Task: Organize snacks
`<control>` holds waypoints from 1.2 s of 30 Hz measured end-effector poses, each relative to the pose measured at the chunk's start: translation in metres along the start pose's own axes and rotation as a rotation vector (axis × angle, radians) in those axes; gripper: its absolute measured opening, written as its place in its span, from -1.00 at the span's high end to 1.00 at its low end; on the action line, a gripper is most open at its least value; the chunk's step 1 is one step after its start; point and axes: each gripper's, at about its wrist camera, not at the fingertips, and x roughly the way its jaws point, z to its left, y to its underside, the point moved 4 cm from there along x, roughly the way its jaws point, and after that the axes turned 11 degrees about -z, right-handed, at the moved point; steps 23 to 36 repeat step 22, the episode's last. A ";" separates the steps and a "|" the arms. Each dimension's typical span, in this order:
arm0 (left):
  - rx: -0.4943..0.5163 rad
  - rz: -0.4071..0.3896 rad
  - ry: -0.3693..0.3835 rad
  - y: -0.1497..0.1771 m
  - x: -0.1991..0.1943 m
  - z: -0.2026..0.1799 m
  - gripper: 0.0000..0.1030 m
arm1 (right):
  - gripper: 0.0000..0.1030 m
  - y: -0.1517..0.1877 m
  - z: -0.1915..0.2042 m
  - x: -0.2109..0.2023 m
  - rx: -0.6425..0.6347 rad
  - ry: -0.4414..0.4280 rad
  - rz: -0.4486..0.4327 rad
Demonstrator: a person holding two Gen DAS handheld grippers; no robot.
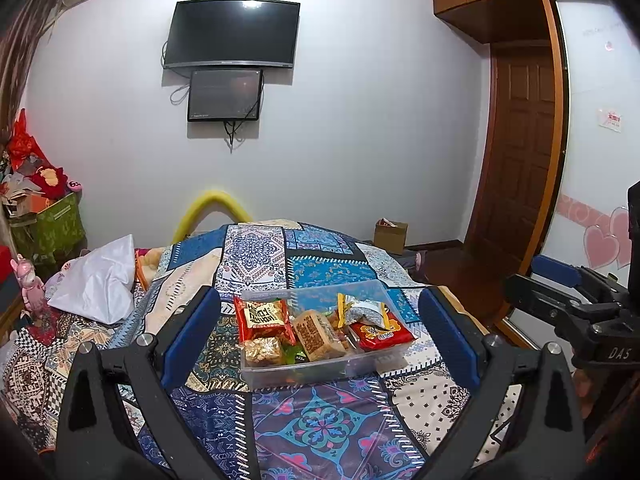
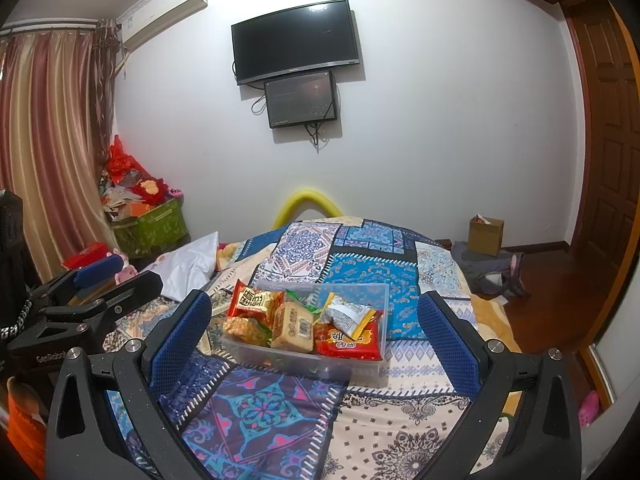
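Sitting on a bed under a patchwork quilt (image 1: 328, 420): one clear plastic box (image 1: 304, 372), open-topped, holding the snacks.

Contents of the box, seen from the left wrist view:
- red packet with gold lettering (image 1: 264, 318), leaning at the left end
- tan wrapped cake bar (image 1: 318, 334), lying in the middle
- gold foil piece (image 1: 262, 350), resting at the near left corner
- silver and yellow sachet (image 1: 366, 314), lying on top toward the right
- red packet with a white label (image 1: 380, 334), lying at the right end
- something green showing low between them, too hidden to tell

Left tool (image 1: 320, 340): hovering above the quilt on the near side of the box, blue-padded fingers (image 1: 192, 336) standing wide apart, holding nothing, the box showing between them but not touching.

Right tool (image 2: 314, 340): hovering likewise on the near side, jaws spread wide, gripping nothing; the same box (image 2: 360, 364) is lying ahead between its fingers, apart from both.

Each tool is showing at the edge of the other's view, the two hanging side by side.

Surroundings: white pillow (image 1: 100, 280) lying left on the bed; two dark screens (image 2: 296, 40) hanging on the far wall; cardboard carton (image 2: 486, 236) standing on the floor at right.
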 end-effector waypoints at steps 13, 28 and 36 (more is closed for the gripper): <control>0.013 -0.023 -0.006 -0.001 -0.002 -0.005 -0.95 | -0.99 0.000 -0.001 0.000 0.000 0.002 0.001; 0.010 -0.011 0.000 0.000 -0.002 -0.007 -0.95 | -0.99 0.001 -0.001 0.000 0.005 0.002 0.007; 0.010 -0.011 0.000 0.000 -0.002 -0.007 -0.95 | -0.99 0.001 -0.001 0.000 0.005 0.002 0.007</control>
